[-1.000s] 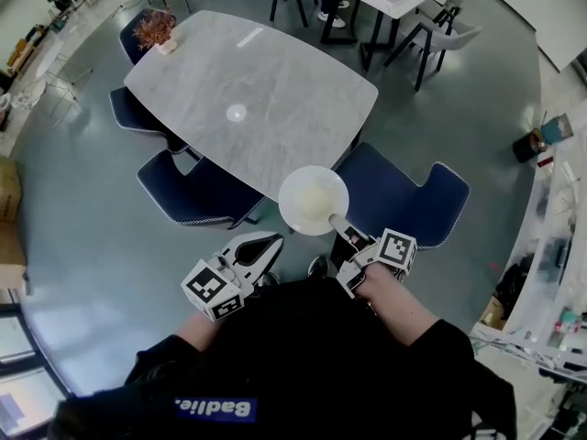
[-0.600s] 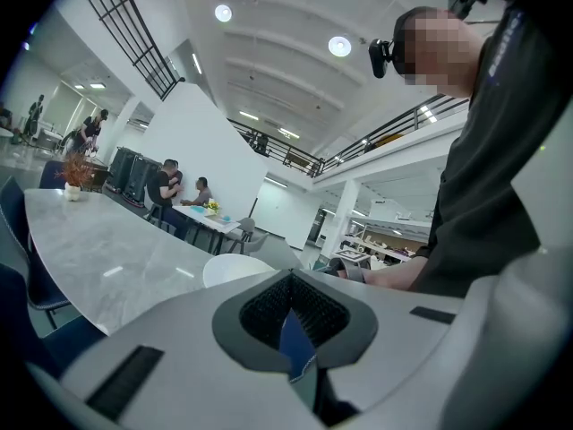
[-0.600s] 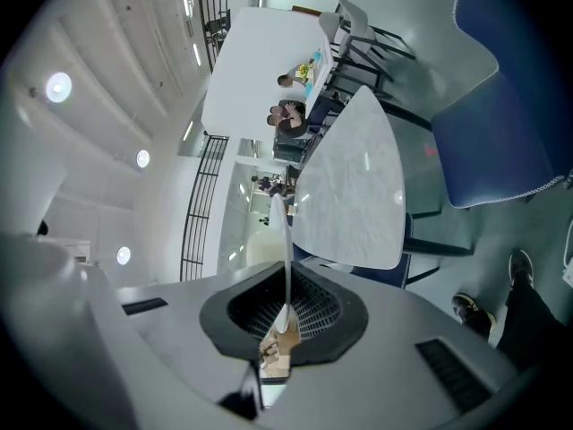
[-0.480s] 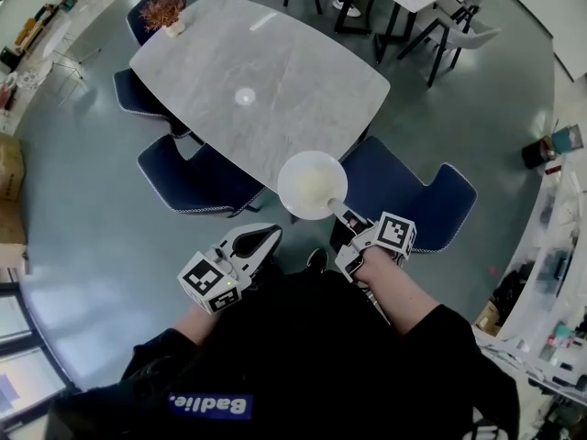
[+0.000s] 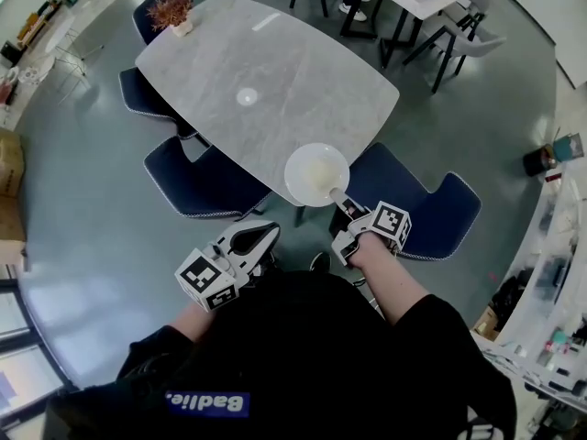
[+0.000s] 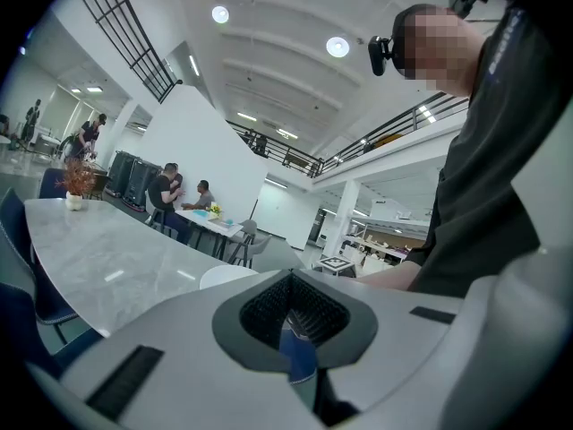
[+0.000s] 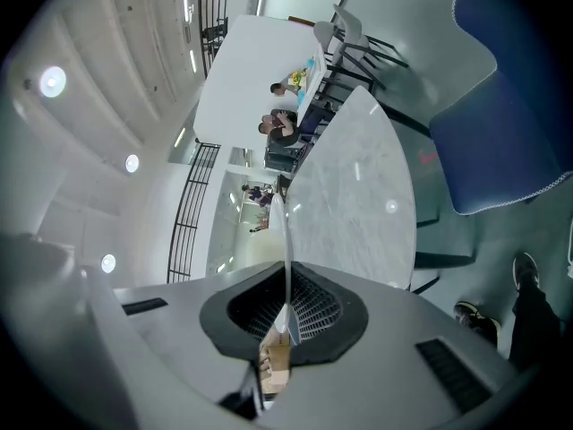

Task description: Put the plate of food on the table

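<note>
Bright indoor light fr ceiling lamps (image 6: 337, 47); glare spot on table (image 5: 303, 81); strong fisheye warp at edges

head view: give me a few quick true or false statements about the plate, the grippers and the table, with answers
1. The right gripper grips the plate by its rim. True.
2. The left gripper helps carry the plate. False: it holds nothing and is apart from the plate.
3. The potted plant stands at the far end of the table. True.
4. The chairs at the table are red. False: they are dark blue.
</note>
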Demonstrator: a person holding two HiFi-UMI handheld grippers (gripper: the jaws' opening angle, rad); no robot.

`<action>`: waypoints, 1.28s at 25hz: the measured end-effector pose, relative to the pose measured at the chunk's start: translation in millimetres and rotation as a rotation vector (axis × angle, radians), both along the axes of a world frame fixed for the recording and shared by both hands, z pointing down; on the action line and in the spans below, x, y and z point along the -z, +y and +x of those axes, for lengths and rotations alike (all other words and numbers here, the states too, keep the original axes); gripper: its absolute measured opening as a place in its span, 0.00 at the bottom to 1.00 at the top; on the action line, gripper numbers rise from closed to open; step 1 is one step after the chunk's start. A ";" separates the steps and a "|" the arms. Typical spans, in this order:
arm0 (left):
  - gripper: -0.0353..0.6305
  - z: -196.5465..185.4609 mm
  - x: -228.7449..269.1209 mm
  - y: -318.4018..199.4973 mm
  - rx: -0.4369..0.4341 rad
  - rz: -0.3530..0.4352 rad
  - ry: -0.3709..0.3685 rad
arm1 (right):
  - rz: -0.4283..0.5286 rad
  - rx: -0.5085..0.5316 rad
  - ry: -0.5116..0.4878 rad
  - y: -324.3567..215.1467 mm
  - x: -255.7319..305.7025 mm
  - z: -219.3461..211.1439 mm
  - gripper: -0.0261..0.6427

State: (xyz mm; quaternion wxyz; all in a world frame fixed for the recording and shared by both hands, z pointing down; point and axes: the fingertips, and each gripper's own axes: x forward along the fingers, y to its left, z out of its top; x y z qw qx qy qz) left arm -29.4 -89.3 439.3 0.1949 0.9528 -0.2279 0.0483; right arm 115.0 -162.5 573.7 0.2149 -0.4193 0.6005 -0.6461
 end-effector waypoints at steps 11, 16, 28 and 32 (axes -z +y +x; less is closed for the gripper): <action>0.06 -26.8 -14.9 -17.6 0.054 -0.051 -0.021 | -0.071 -0.055 0.008 -52.5 -51.6 -3.8 0.06; 0.06 -38.5 -26.2 -22.1 0.081 -0.068 -0.049 | -0.113 -0.064 0.043 -79.2 -84.3 0.1 0.06; 0.06 -65.2 -29.2 -33.4 0.141 -0.122 -0.076 | -0.169 -0.074 0.106 -155.3 -136.2 -12.7 0.07; 0.06 -71.9 -29.4 -41.6 0.165 -0.127 -0.075 | -0.196 -0.087 0.107 -176.1 -150.4 -20.8 0.07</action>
